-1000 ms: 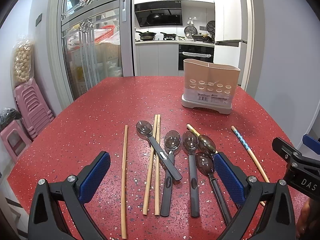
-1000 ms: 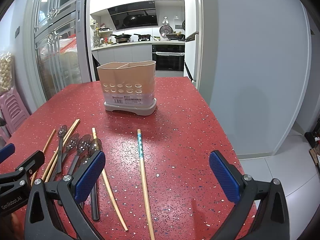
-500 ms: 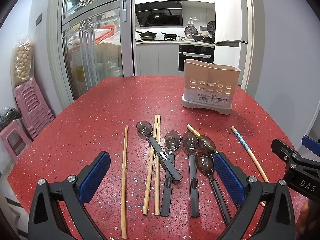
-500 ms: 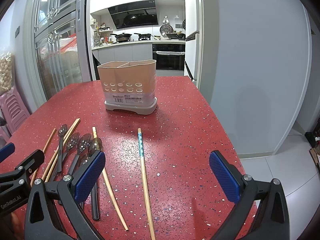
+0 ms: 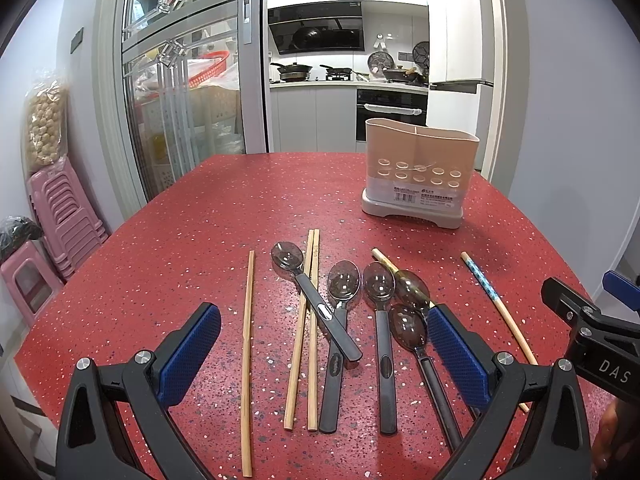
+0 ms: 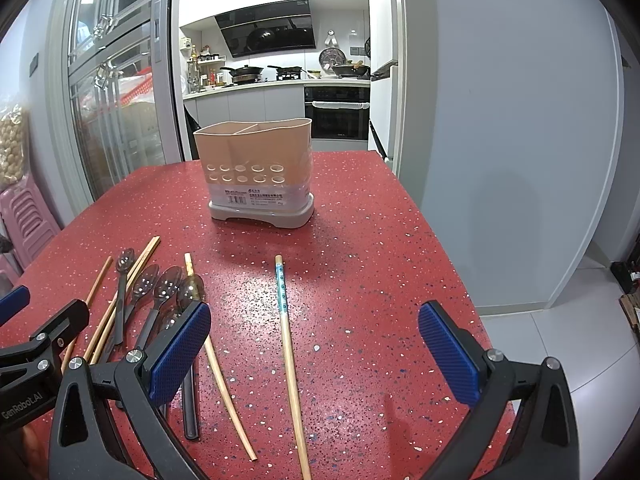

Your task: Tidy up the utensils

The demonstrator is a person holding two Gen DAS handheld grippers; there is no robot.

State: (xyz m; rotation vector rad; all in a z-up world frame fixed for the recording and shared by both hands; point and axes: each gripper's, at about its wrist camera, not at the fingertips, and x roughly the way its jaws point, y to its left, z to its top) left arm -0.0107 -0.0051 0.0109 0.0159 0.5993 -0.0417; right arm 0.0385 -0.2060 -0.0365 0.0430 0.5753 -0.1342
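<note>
Red counter (image 5: 192, 248): beige holder (image 5: 420, 172) upright, contents unseen. Nearer than holder: five spoons (image 5: 340, 320), loose chopsticks (image 5: 248, 344). Left gripper (image 5: 324, 356), right gripper (image 6: 316, 352): fingers apart, holding nothing.

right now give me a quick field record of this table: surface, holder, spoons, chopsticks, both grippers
surface: red speckled table
holder: beige two-compartment utensil holder, upright at the far side, nothing seen in it
spoons: five dark-handled spoons lying flat, bowls toward the holder
chopsticks: five on the table; blue-patterned chopstick lies apart on the right
left gripper: open, empty, above the spoons
right gripper: open, empty, above the blue-patterned chopstick
</note>
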